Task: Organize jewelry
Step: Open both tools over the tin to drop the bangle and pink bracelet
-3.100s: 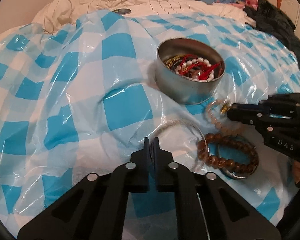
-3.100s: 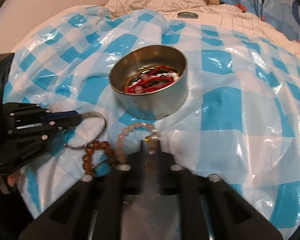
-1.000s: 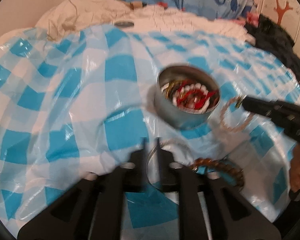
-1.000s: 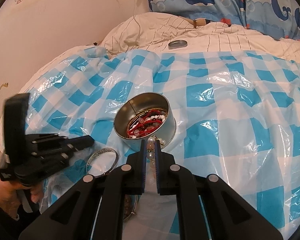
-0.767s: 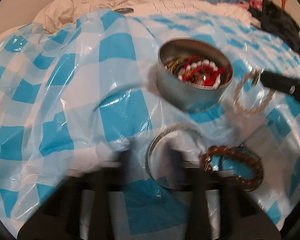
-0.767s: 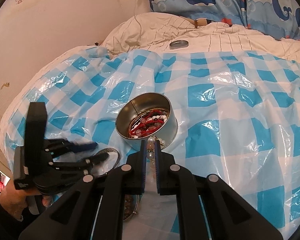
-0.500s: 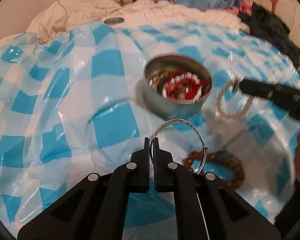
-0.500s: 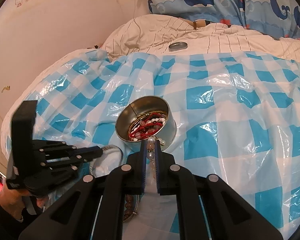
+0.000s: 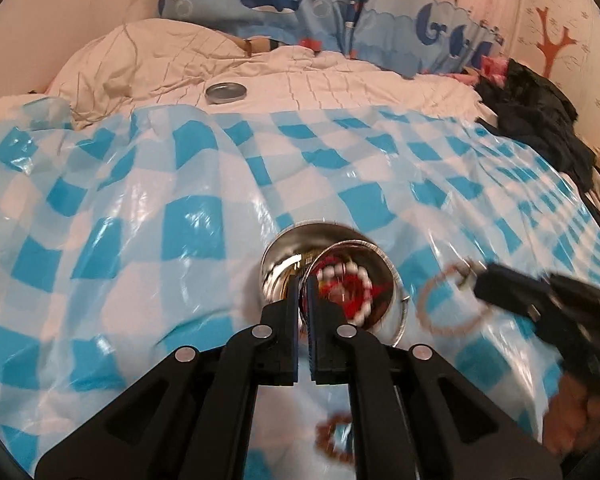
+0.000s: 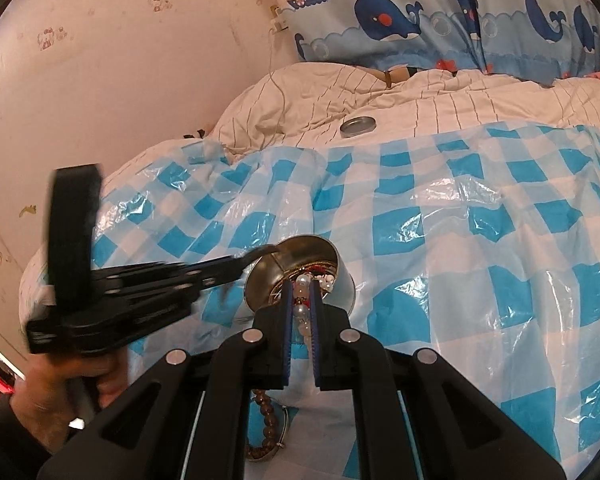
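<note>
A bed carries a crinkled blue-and-white checked plastic sheet (image 9: 148, 216), with a striped cream duvet (image 10: 440, 92) behind it, a whale-print curtain (image 10: 420, 12) and pink wallpaper beyond. A round tin lid (image 9: 225, 92) rests on the duvet near the sheet's far edge. The open metal tin (image 10: 340, 276) of beads sits mid-sheet. The left gripper (image 9: 302, 280) is pinched on a thin silver bangle (image 9: 396, 292) — 0.5 s ago held nearer, now over the tin's rim. The right gripper (image 10: 301, 286) stays clamped on a pale bead bracelet (image 9: 448, 304) just beside the tin. A brown bead bracelet (image 10: 266, 428) lies at the sheet's near edge
</note>
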The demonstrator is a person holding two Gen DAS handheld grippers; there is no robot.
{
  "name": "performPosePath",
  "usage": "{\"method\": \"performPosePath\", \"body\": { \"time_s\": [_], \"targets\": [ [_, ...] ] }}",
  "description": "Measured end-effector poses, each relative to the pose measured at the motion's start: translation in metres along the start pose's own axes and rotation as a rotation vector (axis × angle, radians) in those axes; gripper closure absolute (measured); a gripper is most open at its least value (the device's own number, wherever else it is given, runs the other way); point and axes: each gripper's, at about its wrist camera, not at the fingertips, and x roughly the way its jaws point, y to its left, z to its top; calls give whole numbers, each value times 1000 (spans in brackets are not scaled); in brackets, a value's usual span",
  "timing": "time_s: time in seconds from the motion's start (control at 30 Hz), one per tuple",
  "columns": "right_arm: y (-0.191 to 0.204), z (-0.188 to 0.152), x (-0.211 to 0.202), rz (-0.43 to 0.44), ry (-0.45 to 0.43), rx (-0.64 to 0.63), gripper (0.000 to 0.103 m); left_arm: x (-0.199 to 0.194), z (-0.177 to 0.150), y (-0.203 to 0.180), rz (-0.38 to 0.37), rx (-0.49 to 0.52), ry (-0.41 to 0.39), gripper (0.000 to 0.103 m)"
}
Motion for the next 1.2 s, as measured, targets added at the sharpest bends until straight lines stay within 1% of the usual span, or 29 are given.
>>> {"method": "performPosePath", "body": {
  "time_s": [0.03,0.1,0.13,0.17,0.2,0.23,0.3,0.33,0.4,0.47,0.5,0.53,0.6,0.63,0.67,0.7,0.73,0.77,0.83,0.9,0.97,1.07,1.2],
  "targets": [
    [-1,1,0,3,-2,3,94,8,2,1,-5,-24,1,96],
    [-1,1,-1,6,-7,2,94,22,3,4,-3,-85,20,88],
    [0,2,-2,9,-11,1,94,26,3,7,-9,-116,23,87],
    [0,2,-3,13,-14,-1,94,25,4,11,-20,-158,15,83],
    [1,3,-4,19,-19,-3,94,22,4,14,-24,-181,3,78],
    [2,4,-5,25,-22,-5,94,18,4,17,-27,-197,-15,76],
    [9,9,-4,54,-32,-12,94,4,4,26,-8,-228,-59,67],
    [11,11,-3,66,-32,-13,94,-3,3,31,-4,-241,-73,65],
    [18,18,5,98,-25,-8,94,-14,1,40,11,-264,-90,55],
    [21,29,17,150,-17,20,94,-20,0,47,19,-273,-95,50],
    [22,33,23,169,-10,34,94,-24,-2,51,32,-280,-97,45],
    [21,36,33,171,3,47,93,-27,-2,55,40,-284,-98,43],
    [18,38,56,80,41,32,83,-33,-5,60,43,-293,-100,37],
    [15,37,63,31,58,26,82,-36,-6,63,40,-297,-99,36],
    [8,34,68,-19,80,38,79,-38,-6,64,40,-299,-96,31],
    [3,31,65,-26,84,50,71,-40,-7,64,42,-297,-94,29],
    [-2,27,61,-33,82,63,66,-42,-9,65,42,-292,-94,28],
    [-5,22,55,-49,80,66,62,-43,-10,64,43,-285,-93,27],
    [-7,12,43,-70,84,46,60,-45,-13,59,60,-255,-89,26],
    [-10,-2,29,-88,86,40,50,-46,-18,53,77,-223,-84,25],
    [-16,-20,19,-107,95,65,49,-44,-22,47,93,-191,-75,25],
    [-27,-36,20,-115,133,137,46,-40,-29,39,112,-153,-58,23],
    [-25,-36,31,-77,158,162,45,-39,-35,36,135,-128,-44,19]
  ]
}}
